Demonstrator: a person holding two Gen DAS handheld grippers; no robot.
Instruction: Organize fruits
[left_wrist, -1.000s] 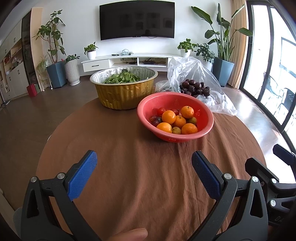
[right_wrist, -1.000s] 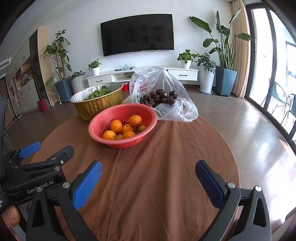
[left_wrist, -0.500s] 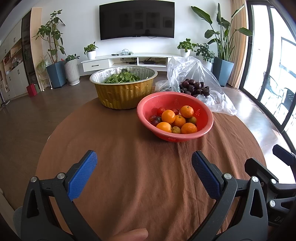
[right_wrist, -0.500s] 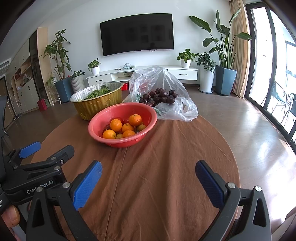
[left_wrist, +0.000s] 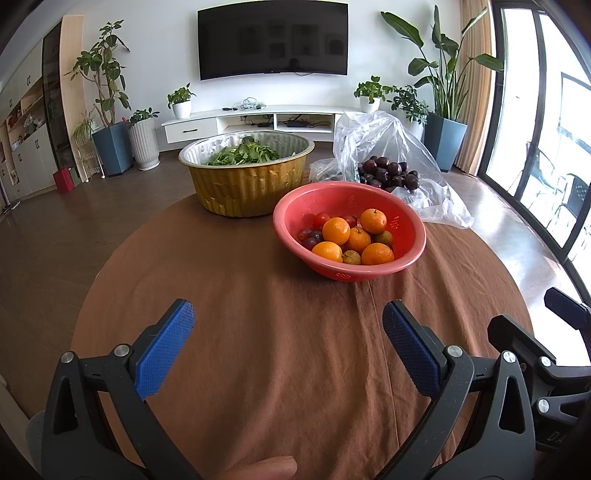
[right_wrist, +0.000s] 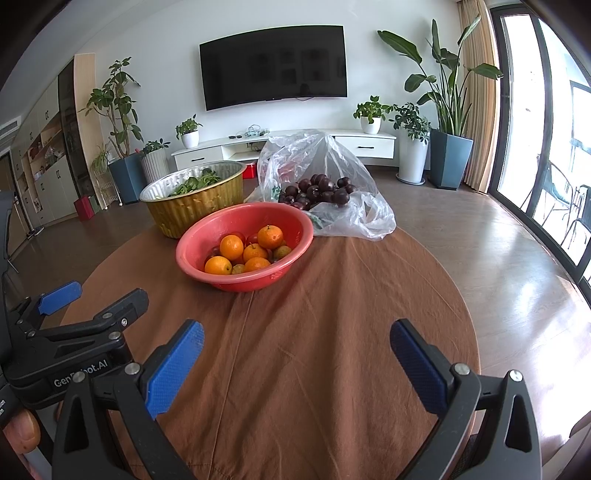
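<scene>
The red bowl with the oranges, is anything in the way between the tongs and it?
Nothing visible. Only bare brown cloth lies between the open left tongs and the red bowl, and likewise before the open right tongs.

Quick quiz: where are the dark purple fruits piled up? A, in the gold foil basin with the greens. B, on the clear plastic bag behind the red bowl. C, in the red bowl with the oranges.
B: the dark purple fruits sit heaped on the clear plastic bag, behind the red bowl.
</scene>
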